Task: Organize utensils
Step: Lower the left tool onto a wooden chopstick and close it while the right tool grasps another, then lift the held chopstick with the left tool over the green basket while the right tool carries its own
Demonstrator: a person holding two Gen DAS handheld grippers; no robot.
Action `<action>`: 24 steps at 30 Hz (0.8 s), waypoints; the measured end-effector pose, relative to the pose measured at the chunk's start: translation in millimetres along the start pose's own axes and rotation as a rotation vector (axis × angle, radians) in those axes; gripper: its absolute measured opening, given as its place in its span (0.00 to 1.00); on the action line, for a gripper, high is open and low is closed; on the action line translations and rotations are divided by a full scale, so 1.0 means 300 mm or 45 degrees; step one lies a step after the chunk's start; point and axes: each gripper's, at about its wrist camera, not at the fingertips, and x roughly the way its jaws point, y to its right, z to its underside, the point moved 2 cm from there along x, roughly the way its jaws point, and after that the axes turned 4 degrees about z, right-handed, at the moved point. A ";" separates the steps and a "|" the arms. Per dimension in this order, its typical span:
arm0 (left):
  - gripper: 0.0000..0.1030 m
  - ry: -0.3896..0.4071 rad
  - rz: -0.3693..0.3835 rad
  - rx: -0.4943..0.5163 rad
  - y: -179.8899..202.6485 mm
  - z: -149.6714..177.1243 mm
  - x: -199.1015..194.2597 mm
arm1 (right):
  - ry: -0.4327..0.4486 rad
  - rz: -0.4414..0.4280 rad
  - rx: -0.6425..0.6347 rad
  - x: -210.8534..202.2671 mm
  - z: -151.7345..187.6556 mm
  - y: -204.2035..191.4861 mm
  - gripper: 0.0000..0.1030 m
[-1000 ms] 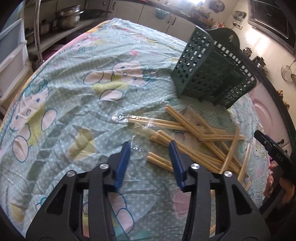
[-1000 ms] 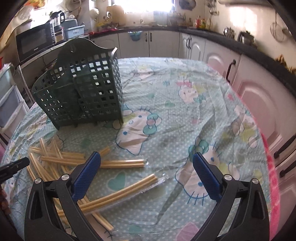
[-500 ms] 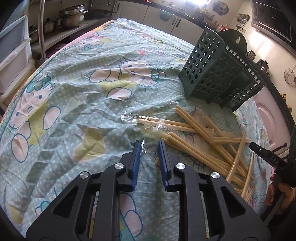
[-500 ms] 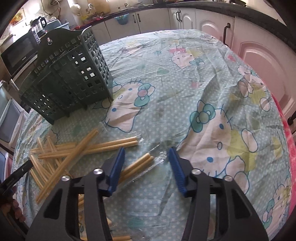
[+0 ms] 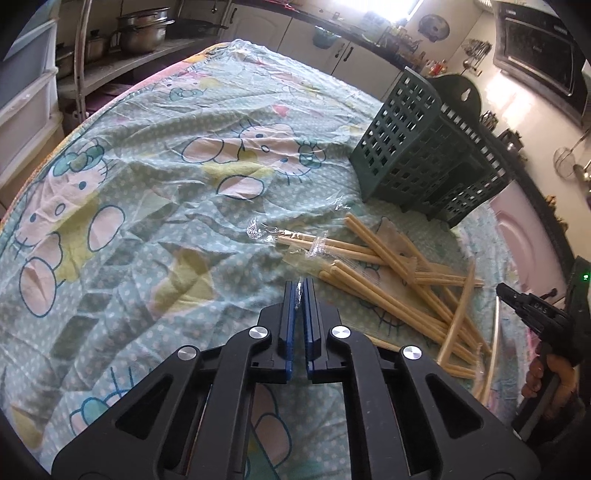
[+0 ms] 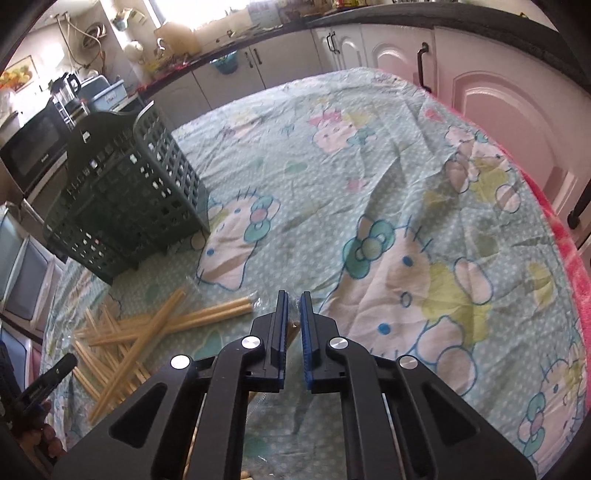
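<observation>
Below the green basket (image 5: pixel 424 155) the chopsticks (image 5: pixel 399 280) lie scattered; my left fingers (image 5: pixel 300 291) pinch a clear wrapper's end, my right fingers (image 6: pixel 291 301) are closing on another's. Thin plastic may slip or tear free.

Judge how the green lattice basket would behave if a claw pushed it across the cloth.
The green lattice basket looks like thin, hollow plastic, so probably light. It stands on small feet over a wrinkled tablecloth, so it may snag and tip rather than slide.

— What's beyond the cartoon-cat cloth (image 5: pixel 155 192)?
— Steel pots (image 5: pixel 144 31) on a shelf, a microwave (image 6: pixel 31 146), white cabinets (image 6: pixel 280 59), a pink door (image 6: pixel 517 122).
</observation>
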 end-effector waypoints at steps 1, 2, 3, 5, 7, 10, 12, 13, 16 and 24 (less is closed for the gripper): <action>0.01 0.007 0.016 0.000 0.001 0.001 -0.009 | 0.007 -0.002 0.003 -0.006 -0.003 0.003 0.07; 0.01 0.018 0.030 0.004 0.003 0.001 -0.022 | 0.015 -0.011 0.002 -0.015 -0.009 0.005 0.07; 0.01 0.028 0.043 0.007 0.003 0.000 -0.035 | 0.021 -0.016 0.000 -0.022 -0.015 0.006 0.07; 0.01 0.042 0.063 0.010 0.005 -0.004 -0.058 | 0.039 -0.030 -0.007 -0.046 -0.020 0.001 0.06; 0.01 0.060 0.085 0.013 0.007 -0.013 -0.085 | 0.055 -0.053 -0.014 -0.065 -0.027 -0.007 0.06; 0.01 0.101 0.120 0.043 0.024 -0.040 -0.137 | 0.094 -0.097 -0.045 -0.115 -0.040 -0.037 0.05; 0.01 0.133 0.142 0.090 0.052 -0.067 -0.176 | 0.121 -0.128 -0.063 -0.148 -0.052 -0.061 0.05; 0.01 0.142 0.154 0.103 0.066 -0.079 -0.188 | 0.135 -0.146 -0.070 -0.167 -0.061 -0.072 0.05; 0.01 0.169 0.184 0.169 0.122 -0.125 -0.229 | 0.188 -0.197 -0.102 -0.231 -0.092 -0.107 0.05; 0.01 0.210 0.286 0.365 0.307 -0.231 -0.309 | 0.326 -0.282 -0.211 -0.392 -0.154 -0.208 0.04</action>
